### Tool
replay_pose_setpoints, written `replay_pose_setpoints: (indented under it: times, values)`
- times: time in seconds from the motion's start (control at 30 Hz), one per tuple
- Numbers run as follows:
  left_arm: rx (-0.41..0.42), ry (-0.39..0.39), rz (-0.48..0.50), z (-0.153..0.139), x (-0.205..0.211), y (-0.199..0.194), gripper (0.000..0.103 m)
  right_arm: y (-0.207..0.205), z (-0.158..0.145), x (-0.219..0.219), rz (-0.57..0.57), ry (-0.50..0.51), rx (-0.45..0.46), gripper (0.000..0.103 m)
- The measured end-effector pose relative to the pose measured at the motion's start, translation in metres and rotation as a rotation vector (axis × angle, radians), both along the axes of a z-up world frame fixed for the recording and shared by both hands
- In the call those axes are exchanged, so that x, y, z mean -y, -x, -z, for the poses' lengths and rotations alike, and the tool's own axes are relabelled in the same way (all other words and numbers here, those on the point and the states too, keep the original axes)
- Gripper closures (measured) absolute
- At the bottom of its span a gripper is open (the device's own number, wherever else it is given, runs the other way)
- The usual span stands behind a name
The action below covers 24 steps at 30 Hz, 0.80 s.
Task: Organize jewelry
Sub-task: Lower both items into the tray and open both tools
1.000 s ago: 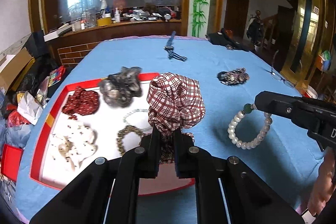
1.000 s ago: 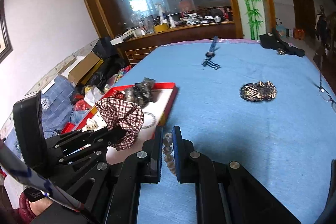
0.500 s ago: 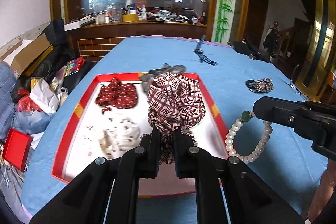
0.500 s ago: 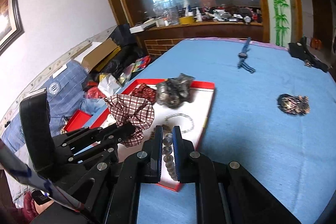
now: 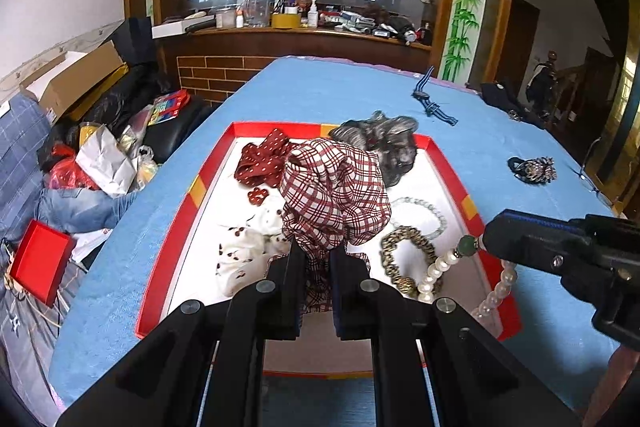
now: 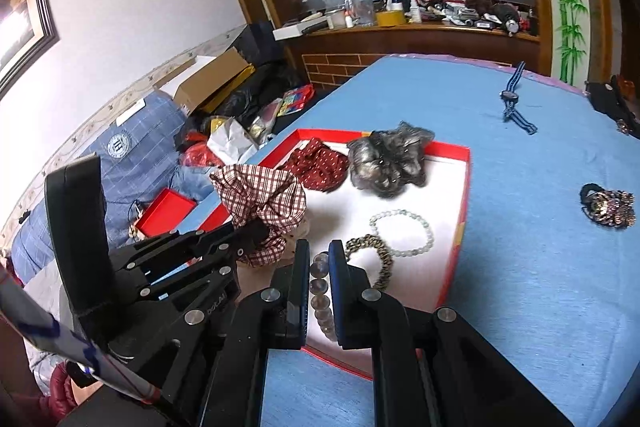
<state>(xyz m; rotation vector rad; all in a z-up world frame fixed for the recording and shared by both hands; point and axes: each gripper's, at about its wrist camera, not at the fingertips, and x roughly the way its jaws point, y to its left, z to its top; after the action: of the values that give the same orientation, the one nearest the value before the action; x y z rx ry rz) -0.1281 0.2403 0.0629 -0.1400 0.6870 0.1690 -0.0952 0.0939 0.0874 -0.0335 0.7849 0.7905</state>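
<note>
The left gripper [image 5: 316,255] is clamped on a red-and-white plaid scrunchie [image 5: 334,195], which it holds up over the red-rimmed tray [image 5: 176,231] on the blue-covered bench [image 5: 320,91]. The right gripper [image 6: 319,259] is clamped on a pearl bracelet [image 5: 434,273]; in the left wrist view the strand hangs from its tip, with a green bead [image 5: 466,245] just at the jaws, and droops over the tray's right rim. In the right wrist view only a short run of beads shows between the fingers, and they look grey rather than white there, likely from shadow. Inside the tray lie a dark red dotted scrunchie [image 5: 264,161], a grey scrunchie [image 5: 384,143] against the far rim, a white spotted scrunchie [image 5: 248,247], a pale bead bracelet [image 5: 424,213] and a leopard-patterned bracelet [image 5: 404,255] just beside it. Outside the tray, on the bench, a dark sequined hair tie [image 5: 534,169] lies well apart to the right, and a blue striped strap [image 5: 430,101] lies near the far edge.
</note>
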Motion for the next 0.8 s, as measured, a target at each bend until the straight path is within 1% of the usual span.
replay_pose_setpoints:
  times: [0.2,0.8]
  values:
    - [-0.017,-0.003,-0.001,0.007,-0.001,-0.005,0.093,-0.009,0.012,0.002,0.024,0.011,-0.03,0.092]
    - [-0.051,-0.01,-0.006,0.021,-0.001,-0.013,0.092,-0.02,0.028,0.011,0.068,0.034,-0.059,0.092]
